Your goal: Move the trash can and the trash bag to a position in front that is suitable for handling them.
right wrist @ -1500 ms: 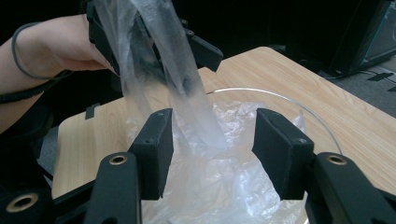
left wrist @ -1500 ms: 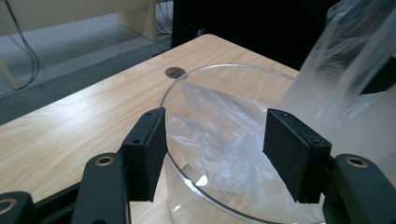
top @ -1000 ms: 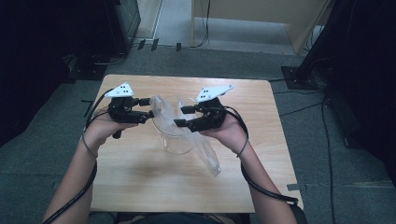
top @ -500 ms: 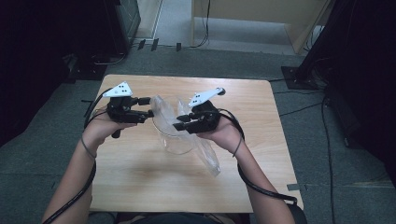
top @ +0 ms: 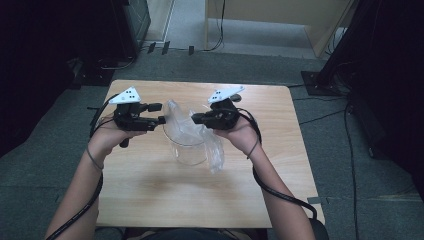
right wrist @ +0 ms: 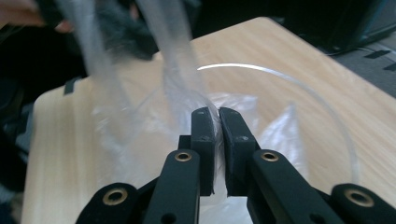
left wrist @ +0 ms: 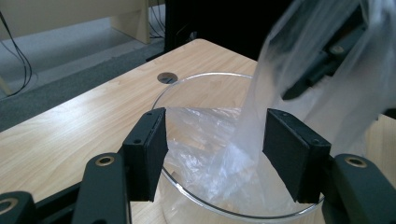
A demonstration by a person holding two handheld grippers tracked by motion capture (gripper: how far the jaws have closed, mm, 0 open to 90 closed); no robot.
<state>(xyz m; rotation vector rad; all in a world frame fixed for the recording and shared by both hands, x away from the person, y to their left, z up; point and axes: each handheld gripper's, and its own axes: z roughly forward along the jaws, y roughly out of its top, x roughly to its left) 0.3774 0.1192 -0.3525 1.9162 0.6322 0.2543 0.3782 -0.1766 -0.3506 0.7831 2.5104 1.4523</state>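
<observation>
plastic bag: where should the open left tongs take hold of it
On the loose upper edge of the plastic bag above the glass bowl rim, coming level from the bowl's left. The right tongs already pinch the far side, and the film there hangs free.

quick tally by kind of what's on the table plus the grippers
clear glass bowl: 1
clear plastic bag: 1
grippers: 2, the left gripper and the right gripper
total: 4
</observation>
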